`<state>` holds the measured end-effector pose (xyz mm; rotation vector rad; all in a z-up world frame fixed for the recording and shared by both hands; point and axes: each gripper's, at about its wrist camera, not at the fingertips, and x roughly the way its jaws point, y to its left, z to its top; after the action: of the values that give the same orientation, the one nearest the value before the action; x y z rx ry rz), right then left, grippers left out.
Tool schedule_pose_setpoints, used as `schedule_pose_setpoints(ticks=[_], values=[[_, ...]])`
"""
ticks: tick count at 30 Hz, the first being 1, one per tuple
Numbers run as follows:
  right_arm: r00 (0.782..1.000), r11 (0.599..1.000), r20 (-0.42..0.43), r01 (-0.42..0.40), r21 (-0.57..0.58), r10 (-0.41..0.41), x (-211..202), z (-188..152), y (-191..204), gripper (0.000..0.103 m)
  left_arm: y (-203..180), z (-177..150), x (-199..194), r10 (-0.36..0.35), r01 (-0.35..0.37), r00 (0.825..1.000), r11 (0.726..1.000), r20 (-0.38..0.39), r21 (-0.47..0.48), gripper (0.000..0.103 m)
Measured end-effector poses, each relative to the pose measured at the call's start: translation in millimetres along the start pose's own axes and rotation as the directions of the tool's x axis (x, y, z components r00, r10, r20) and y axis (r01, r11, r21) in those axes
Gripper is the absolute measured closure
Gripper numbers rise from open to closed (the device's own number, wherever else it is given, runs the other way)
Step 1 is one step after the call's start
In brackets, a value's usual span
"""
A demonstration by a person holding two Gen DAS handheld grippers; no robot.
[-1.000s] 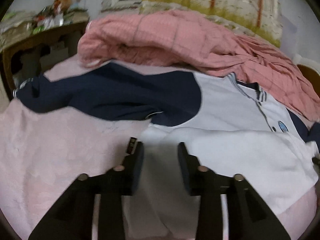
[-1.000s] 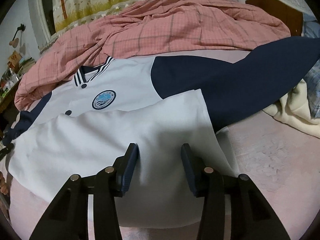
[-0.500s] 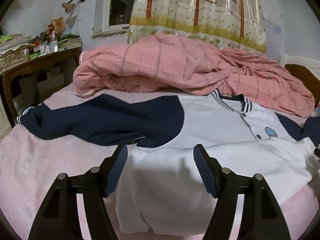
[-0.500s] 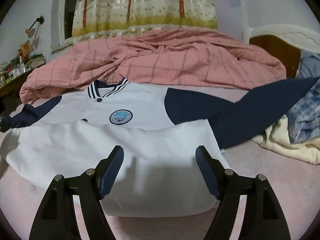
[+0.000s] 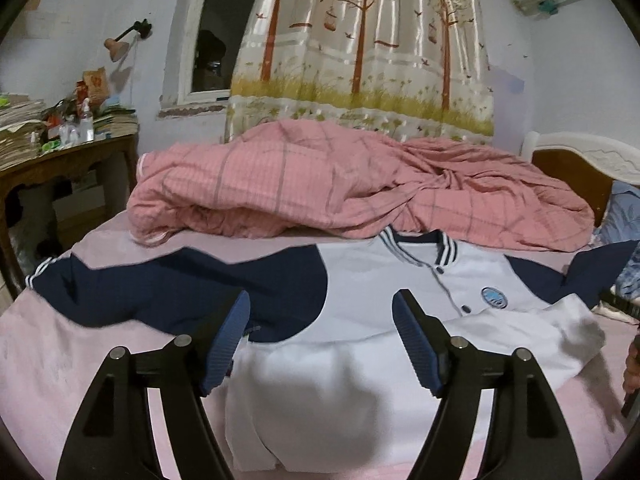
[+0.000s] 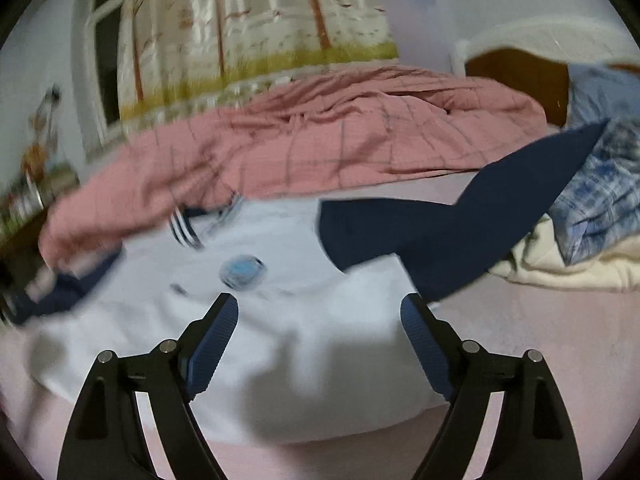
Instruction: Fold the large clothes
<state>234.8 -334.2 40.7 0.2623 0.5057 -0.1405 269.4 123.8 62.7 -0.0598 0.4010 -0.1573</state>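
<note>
Left wrist view: my left tool (image 5: pixel 320 316) has just been opening; it is spread, nothing between its pads. The jacket (image 5: pixel 384 288) lies on the bed (image 5: pixel 60 360), hem folded up over its front, sleeves out for folding.

Right wrist view, blurred: right tool (image 6: pixel 318 314) likewise just opening, spread, apparently clear of cloth.

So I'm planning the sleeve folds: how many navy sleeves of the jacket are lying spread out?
2: one sleeve stretches left across the pink sheet, the other sleeve runs right, toward the plaid cloth.
</note>
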Motion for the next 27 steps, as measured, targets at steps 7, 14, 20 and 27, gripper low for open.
schedule_pose_setpoints(ticks=[7, 14, 20, 27], values=[[1.0, 1.0, 0.006, -0.015, 0.022, 0.015, -32, 69, 67, 0.018, 43, 42, -22, 0.009, -0.01, 0.997, 1.0, 0.071, 0.004, 0.02], [0.994, 0.996, 0.059, -0.089, 0.019, 0.088, -27, 90, 150, 0.018, 92, 76, -2, 0.073, -0.065, 0.991, 0.995, 0.111, -0.071, 0.02], [0.994, 0.995, 0.041, -0.099, 0.003, 0.099, -2, 82, 204, 0.018, 137, 53, 4, 0.188, -0.171, 0.967, 0.979, 0.172, -0.107, 0.017], [0.998, 0.98, -0.032, 0.041, -0.194, -0.048, 52, 29, 236, 0.018, 217, 14, 71, 0.265, -0.269, 0.963, 0.941, -0.047, -0.203, 0.019]])
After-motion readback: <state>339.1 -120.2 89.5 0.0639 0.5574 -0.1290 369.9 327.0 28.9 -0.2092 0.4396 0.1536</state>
